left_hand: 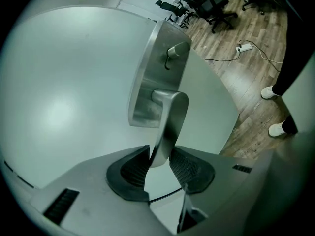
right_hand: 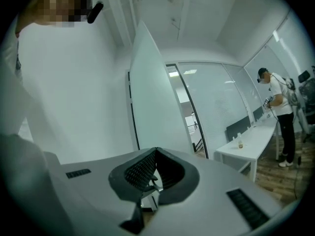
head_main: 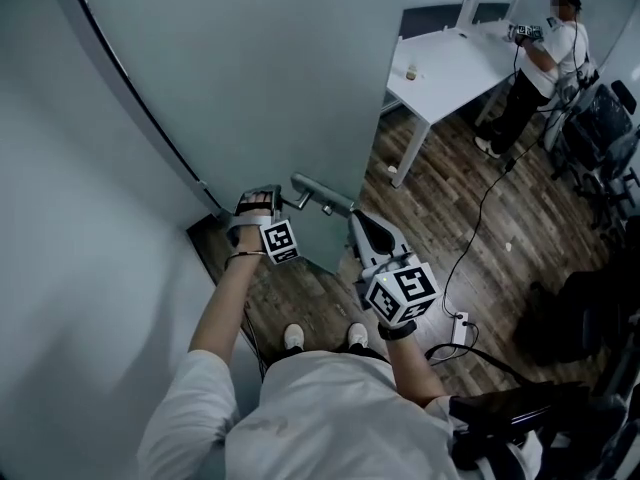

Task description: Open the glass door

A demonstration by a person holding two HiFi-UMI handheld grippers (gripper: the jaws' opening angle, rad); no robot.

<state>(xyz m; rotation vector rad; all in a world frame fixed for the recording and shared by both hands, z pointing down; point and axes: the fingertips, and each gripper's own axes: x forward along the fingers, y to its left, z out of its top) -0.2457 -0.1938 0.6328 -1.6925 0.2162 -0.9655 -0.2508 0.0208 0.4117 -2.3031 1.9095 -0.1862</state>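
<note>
Wood-plank flooring [head_main: 470, 198] is filling the head view from 3 to 6 o'clock, with a white table [head_main: 450, 68] and a second person [head_main: 545, 58] standing at 1 o'clock. The frosted glass door [head_main: 260, 88] is occupying the field from 9 to 12 o'clock. Its metal lever handle [left_hand: 170, 117] is hanging from the lock plate [left_hand: 147, 82] toward 6 o'clock in the left gripper view. The left gripper [left_hand: 160, 159] is clamping the lever's free end, with both ribbed pads pressing on the metal. The right gripper [right_hand: 155, 161] is waiting just beside it at 4 o'clock in the head view, clenched with nothing between its jaws. The panel is probably behaving as a heavy, rigid and breakable slab, so force is best going through the lever, not the glass. The polished lever is likely being slippery, and a hold near its free end is giving the most leverage.
</note>
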